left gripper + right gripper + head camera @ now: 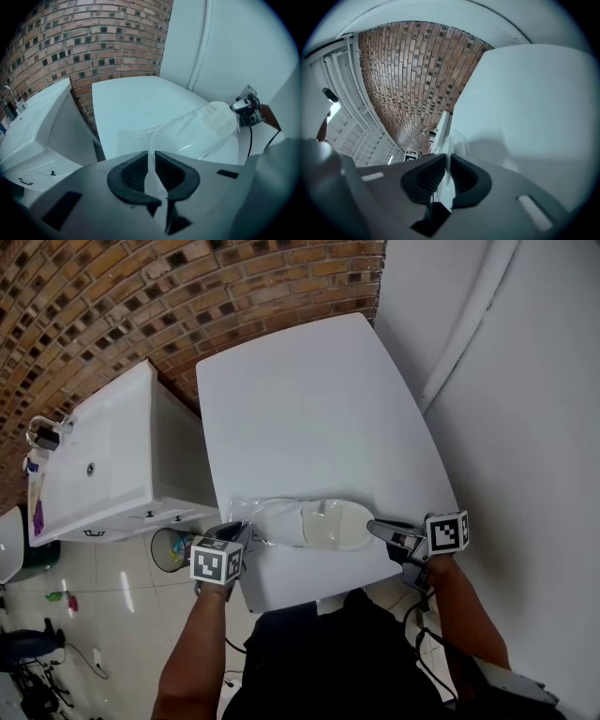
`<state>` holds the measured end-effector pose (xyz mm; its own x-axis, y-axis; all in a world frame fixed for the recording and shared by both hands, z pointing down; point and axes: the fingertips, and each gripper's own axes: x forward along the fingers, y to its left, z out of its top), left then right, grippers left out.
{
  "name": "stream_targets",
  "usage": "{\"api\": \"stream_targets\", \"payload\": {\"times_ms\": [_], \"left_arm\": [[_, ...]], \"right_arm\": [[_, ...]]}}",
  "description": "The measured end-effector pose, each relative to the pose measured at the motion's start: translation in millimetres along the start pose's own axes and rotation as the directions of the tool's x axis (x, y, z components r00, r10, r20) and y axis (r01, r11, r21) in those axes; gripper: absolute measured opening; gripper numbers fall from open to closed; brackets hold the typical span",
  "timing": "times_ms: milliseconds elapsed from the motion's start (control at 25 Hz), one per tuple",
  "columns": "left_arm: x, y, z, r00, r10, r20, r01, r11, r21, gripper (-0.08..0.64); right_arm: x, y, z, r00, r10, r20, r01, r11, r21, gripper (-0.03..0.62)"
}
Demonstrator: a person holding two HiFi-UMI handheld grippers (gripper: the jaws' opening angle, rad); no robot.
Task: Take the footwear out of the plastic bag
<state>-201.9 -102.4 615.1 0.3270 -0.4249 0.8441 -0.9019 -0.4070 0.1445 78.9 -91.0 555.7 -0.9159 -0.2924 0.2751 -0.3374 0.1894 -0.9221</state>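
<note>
A clear plastic bag (281, 517) lies across the near edge of the white table (309, 409). A white piece of footwear (336, 524) shows through it. My left gripper (246, 532) is at the bag's left end, its jaws shut on a fold of the film (151, 164). My right gripper (373, 527) is at the bag's right end, its jaws shut on the thin plastic (446, 165). In the left gripper view the bag (197, 129) stretches away toward the right gripper (243, 110). The left gripper's marker cube (410, 157) shows past the right jaws.
A white sink cabinet (94, 465) with a faucet (42, 432) stands left of the table, and a small bin (171, 547) sits on the floor between them. A brick wall (141, 296) runs behind. A white wall (525, 409) stands close on the right.
</note>
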Motion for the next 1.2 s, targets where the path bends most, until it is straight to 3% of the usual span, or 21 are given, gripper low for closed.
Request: {"api": "stream_targets", "payload": {"times_ms": [280, 640, 800, 880, 1000, 1120, 1200], "left_arm": [[5.9, 18.7, 6.2, 0.998, 0.068, -0.015, -0.068, 0.997, -0.040, 0.046], [0.8, 44.0, 10.1, 0.987, 0.157, -0.017, -0.158, 0.981, -0.113, 0.044], [-1.7, 42.3, 14.7, 0.991, 0.129, 0.028, -0.123, 0.981, -0.151, 0.073], [-3.0, 31.6, 23.6, 0.993, 0.101, 0.065, -0.095, 0.990, -0.100, 0.167], [-5.4, 5.5, 38.5, 0.992, 0.087, 0.087, -0.097, 0.989, 0.115, 0.186], [4.6, -38.0, 49.2, 0.998, 0.034, 0.052, -0.050, 0.938, 0.344, 0.186], [20.9, -66.4, 46.2, 1.000, -0.004, -0.017, 0.011, 0.900, 0.436, 0.186]], "right_arm": [[-46.5, 0.2, 19.6, 0.993, -0.006, 0.119, 0.008, 1.000, -0.015, 0.031], [-102.4, 11.0, 52.4, 0.963, -0.008, 0.268, 0.021, 0.999, -0.043, 0.029], [-115.8, 17.6, 59.4, 0.950, 0.004, 0.313, 0.013, 0.999, -0.052, 0.029], [-117.1, 17.3, 58.3, 0.947, 0.008, 0.322, 0.010, 0.998, -0.054, 0.029], [-117.2, 15.6, 57.0, 0.946, 0.004, 0.325, 0.016, 0.998, -0.059, 0.029], [-116.7, 17.1, 58.1, 0.944, -0.001, 0.329, 0.021, 0.998, -0.057, 0.029], [-115.6, 18.1, 57.8, 0.943, -0.004, 0.332, 0.023, 0.998, -0.053, 0.029]]}}
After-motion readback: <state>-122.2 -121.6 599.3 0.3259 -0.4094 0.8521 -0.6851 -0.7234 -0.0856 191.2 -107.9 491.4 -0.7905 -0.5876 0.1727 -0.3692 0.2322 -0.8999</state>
